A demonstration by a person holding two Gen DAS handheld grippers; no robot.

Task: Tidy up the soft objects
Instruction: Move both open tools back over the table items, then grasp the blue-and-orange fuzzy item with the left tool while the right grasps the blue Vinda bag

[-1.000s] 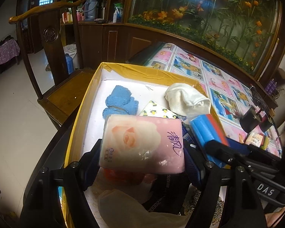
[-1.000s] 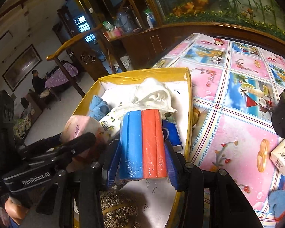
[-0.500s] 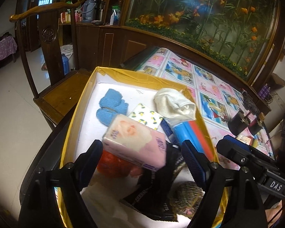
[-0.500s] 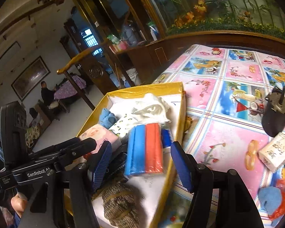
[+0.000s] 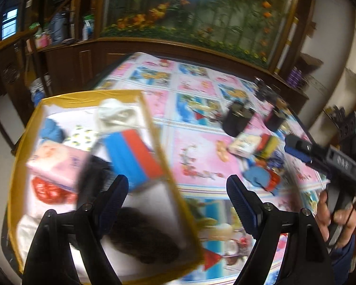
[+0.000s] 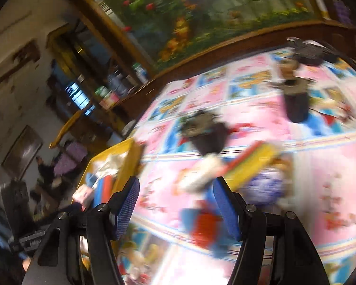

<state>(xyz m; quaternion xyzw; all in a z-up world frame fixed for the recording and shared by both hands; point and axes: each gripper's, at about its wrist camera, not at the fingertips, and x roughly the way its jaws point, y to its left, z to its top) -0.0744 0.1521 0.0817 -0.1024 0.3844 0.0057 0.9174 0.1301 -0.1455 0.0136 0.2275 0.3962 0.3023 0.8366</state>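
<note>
While both my tongs stand wide and empty, left gripper and right gripper, next item: blue-and-red cloth on the tablecloth beside the yellow box. Probably light, limp; I'd pinch a bunched fold.

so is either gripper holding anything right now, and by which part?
Nothing is held. The left gripper and right gripper both stand open and empty; the pink tissue pack and blue-and-red pack lie in the box.
</note>
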